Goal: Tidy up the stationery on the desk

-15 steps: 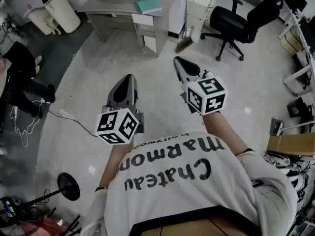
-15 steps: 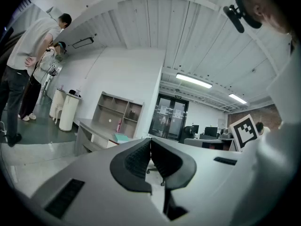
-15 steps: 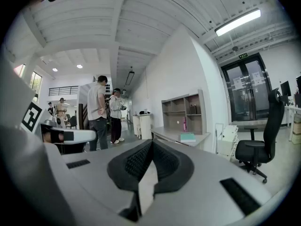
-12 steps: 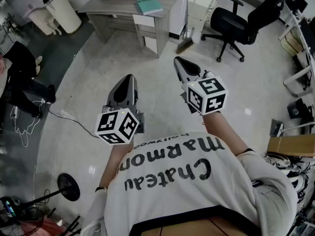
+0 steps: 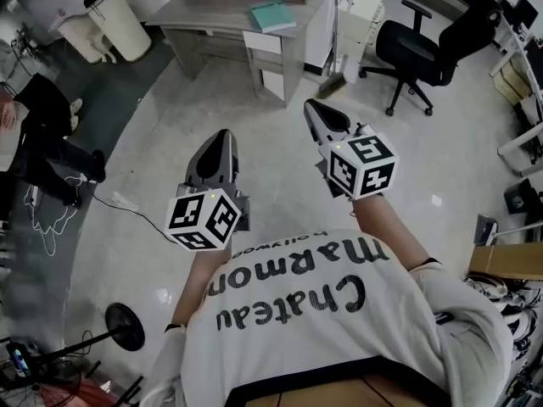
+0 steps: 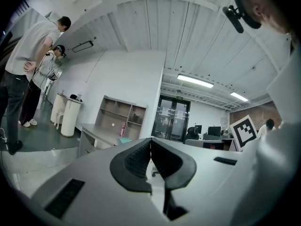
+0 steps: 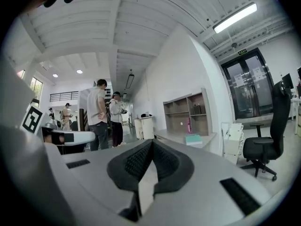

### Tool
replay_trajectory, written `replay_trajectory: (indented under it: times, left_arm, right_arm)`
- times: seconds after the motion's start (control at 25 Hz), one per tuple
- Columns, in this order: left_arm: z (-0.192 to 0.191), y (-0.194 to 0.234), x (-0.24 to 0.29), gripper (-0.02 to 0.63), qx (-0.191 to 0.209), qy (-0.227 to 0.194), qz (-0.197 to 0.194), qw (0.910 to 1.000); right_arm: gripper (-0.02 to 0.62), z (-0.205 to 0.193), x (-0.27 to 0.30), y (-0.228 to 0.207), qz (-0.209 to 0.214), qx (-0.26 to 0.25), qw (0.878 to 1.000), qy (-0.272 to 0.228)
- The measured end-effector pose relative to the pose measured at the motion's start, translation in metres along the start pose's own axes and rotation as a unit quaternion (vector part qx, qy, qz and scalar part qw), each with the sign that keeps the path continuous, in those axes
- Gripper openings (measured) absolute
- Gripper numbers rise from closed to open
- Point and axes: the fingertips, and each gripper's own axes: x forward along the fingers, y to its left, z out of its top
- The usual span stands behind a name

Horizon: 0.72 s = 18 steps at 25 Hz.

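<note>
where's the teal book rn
In the head view the teal book lies at top centre, on the right end of the grey desk, with the black office chair further to its right.

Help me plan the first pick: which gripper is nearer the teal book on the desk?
Right. The right gripper is over the floor, the teal book ahead, slightly to its left. The left gripper is farther back, the book ahead to its right.
</note>
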Motion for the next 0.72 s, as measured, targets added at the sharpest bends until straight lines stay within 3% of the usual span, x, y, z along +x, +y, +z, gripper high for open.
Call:
replay_trajectory:
  times: [0.32, 0.72]
  left_arm:
    - [-0.013, 0.028, 0.022, 0.017, -0.025, 0.014, 0.0, 0.9996]
    - [0.002, 0.06, 0.122, 0.017, -0.018, 0.009, 0.002, 0.9998]
  right_arm:
    - [0.011, -0.028, 0.028, -0.019, -0.012, 0.032, 0.999, 0.03]
    - [0.011, 0.005, 0.116, -0.076, -0.002, 0.003, 1.0, 0.023]
